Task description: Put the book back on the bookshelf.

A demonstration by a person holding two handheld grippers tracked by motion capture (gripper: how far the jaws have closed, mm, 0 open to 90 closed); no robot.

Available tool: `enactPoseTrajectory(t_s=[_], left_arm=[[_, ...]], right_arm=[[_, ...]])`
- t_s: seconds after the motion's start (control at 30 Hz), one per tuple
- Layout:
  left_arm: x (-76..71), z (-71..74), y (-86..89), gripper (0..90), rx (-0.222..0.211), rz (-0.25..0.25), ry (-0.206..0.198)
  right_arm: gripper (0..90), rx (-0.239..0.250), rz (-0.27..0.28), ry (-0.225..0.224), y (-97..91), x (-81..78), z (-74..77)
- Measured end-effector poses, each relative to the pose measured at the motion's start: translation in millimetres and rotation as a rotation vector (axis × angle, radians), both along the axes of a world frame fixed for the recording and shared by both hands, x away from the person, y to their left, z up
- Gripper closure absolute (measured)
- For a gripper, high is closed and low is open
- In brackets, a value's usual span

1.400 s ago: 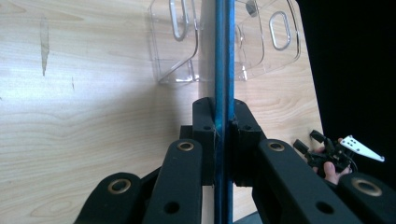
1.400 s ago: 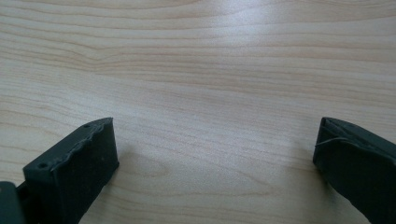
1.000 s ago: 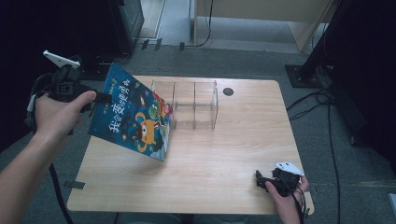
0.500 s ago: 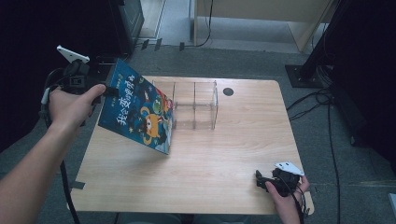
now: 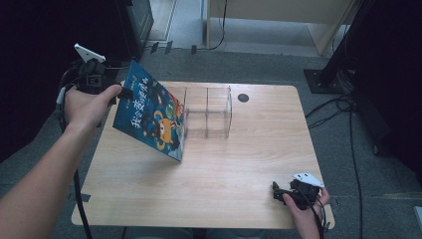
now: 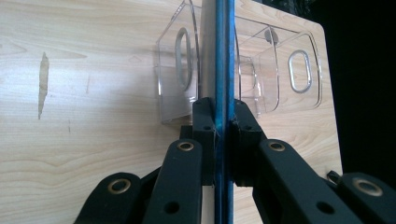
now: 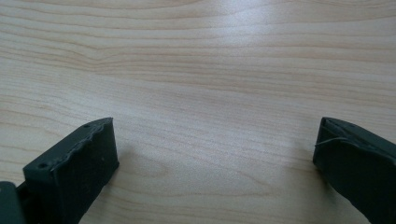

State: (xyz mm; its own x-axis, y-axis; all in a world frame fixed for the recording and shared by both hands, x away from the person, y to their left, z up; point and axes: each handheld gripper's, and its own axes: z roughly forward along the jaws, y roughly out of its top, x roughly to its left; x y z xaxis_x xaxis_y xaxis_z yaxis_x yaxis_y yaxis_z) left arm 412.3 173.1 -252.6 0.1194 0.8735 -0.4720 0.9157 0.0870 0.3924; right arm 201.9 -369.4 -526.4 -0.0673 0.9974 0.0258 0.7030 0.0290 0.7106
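The left gripper, at about ten o'clock of the high view, has its jaws clamped tight on a picture book with a dark blue cover (large yellow characters and cartoon figures run across it). The grip is on the book's upper left edge, and the book hangs tilted in the air, its cover facing the camera and its lowest corner reaching down toward the wooden surface; whether that corner touches the wood cannot be told. In the left gripper view the book is seen edge-on as a thin blue strip pinched between the two black pads.

Just beside the book, at its three o'clock in the high view, stands a clear plastic organizer with upright dividers; the book's right edge overlaps the organizer's left end as seen from above. In the left gripper view the organizer lies straight ahead at twelve o'clock, with oval handle cut-outs in its walls on either side of the book's edge.

The right gripper sits low at about five o'clock of the surface, well apart from the book and organizer. Its jaws stand wide apart with nothing between them, only bare wood grain ahead.
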Motion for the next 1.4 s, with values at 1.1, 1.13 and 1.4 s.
enactPoseTrajectory(t_s=[1.1, 1.13, 1.4], left_arm=[[-12.5, 2.7, 16.3, 56.7, -0.044, -0.001, -0.079], [-13.4, 4.0, 18.2, 56.0, -0.042, -0.004, -0.074], [-22.1, 14.0, 38.8, 53.2, -0.048, 0.015, -0.081]], right_arm=[[0.0, 0.000, 0.000, 0.000, 0.0, 0.0, 0.0], [0.0, 0.000, 0.000, 0.001, 0.0, 0.0, 0.1], [0.0, 0.001, -0.001, 0.000, 0.1, 0.0, 0.0]])
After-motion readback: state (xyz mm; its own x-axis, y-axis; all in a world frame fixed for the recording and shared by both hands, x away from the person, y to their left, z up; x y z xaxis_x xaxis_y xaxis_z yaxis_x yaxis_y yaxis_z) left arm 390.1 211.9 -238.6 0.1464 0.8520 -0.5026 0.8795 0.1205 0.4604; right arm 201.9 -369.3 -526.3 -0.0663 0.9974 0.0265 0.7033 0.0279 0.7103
